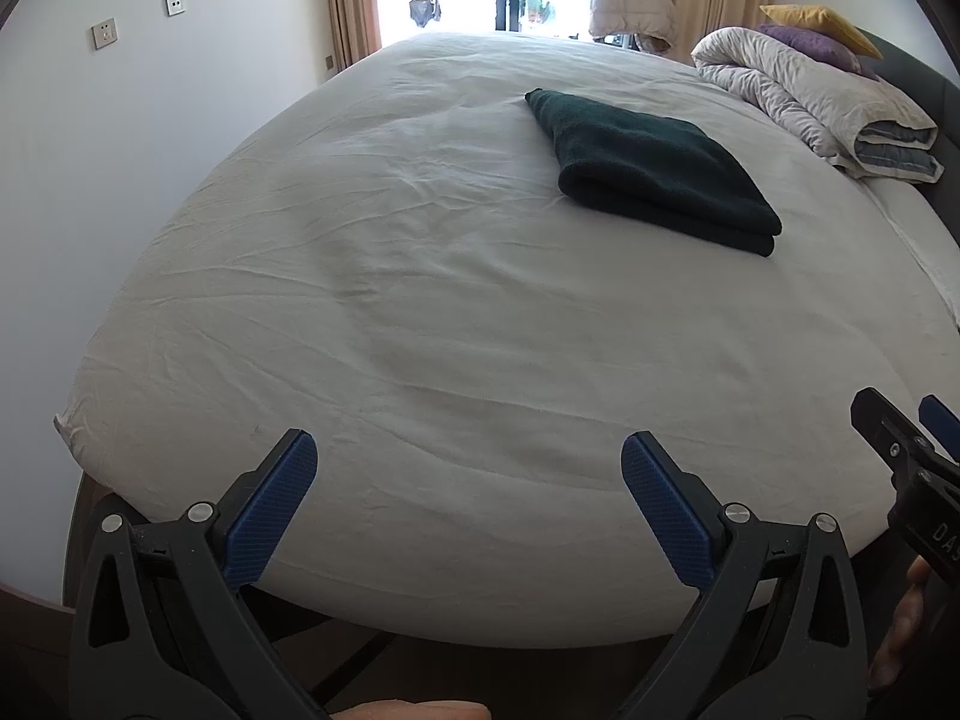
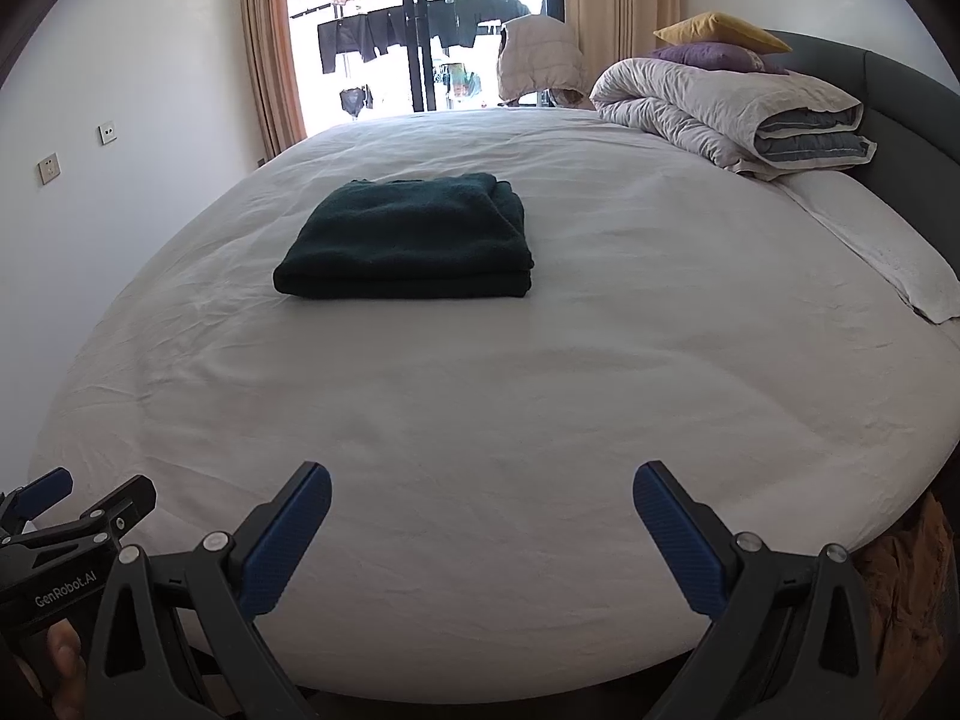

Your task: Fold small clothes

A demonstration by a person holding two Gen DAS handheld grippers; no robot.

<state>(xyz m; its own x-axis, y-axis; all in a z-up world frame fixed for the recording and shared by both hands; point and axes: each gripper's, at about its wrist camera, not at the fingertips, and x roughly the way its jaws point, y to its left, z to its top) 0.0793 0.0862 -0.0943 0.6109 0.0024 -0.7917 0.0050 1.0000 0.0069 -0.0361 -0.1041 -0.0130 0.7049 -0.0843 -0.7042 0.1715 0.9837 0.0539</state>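
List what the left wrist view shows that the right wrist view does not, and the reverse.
Only the left wrist view: the right claw seen from the side, at its right edge.

Only the right wrist view: the left claw side-on at its left edge, and brown fabric beside the bed.

Both: the folded dark green garment lying on the white bed, the rolled duvet, yellow and purple pillows, and both claws open and empty.

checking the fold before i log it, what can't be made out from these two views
- Dark green garment: its underside and inner layers are hidden by its own top fold in both views.
- Bed: near edge hidden behind the open right gripper.
- Left gripper: handle cut off by the bottom edge.
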